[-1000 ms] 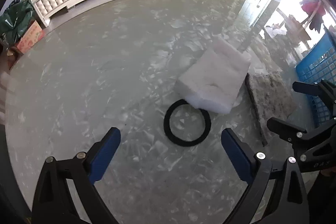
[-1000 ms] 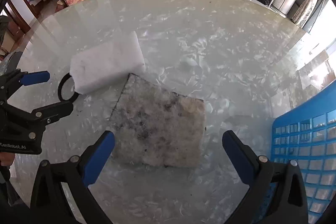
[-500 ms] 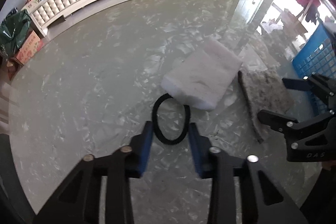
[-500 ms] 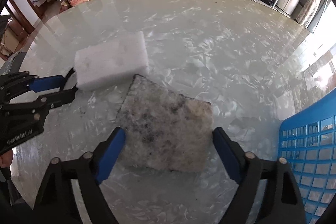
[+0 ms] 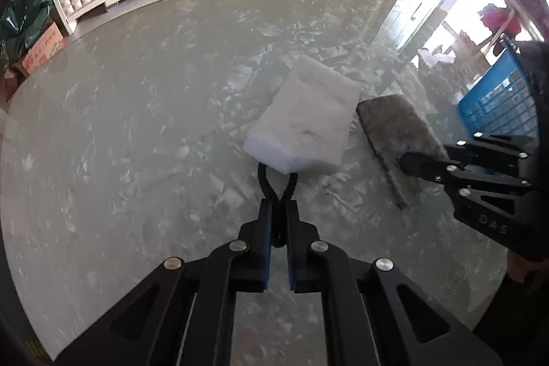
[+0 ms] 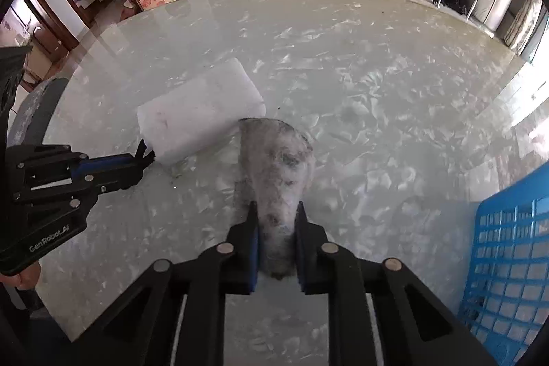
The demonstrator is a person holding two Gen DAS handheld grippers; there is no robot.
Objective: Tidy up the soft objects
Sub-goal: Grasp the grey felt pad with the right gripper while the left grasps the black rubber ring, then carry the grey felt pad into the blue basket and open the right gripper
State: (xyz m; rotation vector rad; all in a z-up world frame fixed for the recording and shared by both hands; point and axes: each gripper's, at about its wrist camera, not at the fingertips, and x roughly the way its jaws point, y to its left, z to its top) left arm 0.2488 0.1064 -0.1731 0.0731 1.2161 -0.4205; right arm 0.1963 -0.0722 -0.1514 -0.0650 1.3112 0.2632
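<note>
Pad (image 6: 276, 167), grey and fuzzy, lay on the glass table (image 6: 377, 74), just beside the white foam block (image 6: 200, 114) and well short of the blue basket (image 6: 511, 249) at the right edge. The right gripper (image 6: 276, 237) had just been closing and was clamped on the pad's near edge; the material had bunched into a narrow fold between the jaws, with the far part curling up off the glass. Judged soft, light and limp: it will sag and swing when carried, so an edge grip should serve, though loose fibres could slip if the bite is shallow.

The black ring (image 5: 278, 194) lay on the table with its far end tucked under the near corner of the block. The left gripper (image 5: 279, 228) had likewise just been closing and was pinching the ring flat, its loop squeezed into a slim teardrop. Judged rubbery, thin and very light; it holds well across the band, but drawing it out may drag or tip the block.

The block appeared thick, squashy and light. Its long sides look the best place for a hold, since a hard squeeze at a corner would only dent it.
</note>
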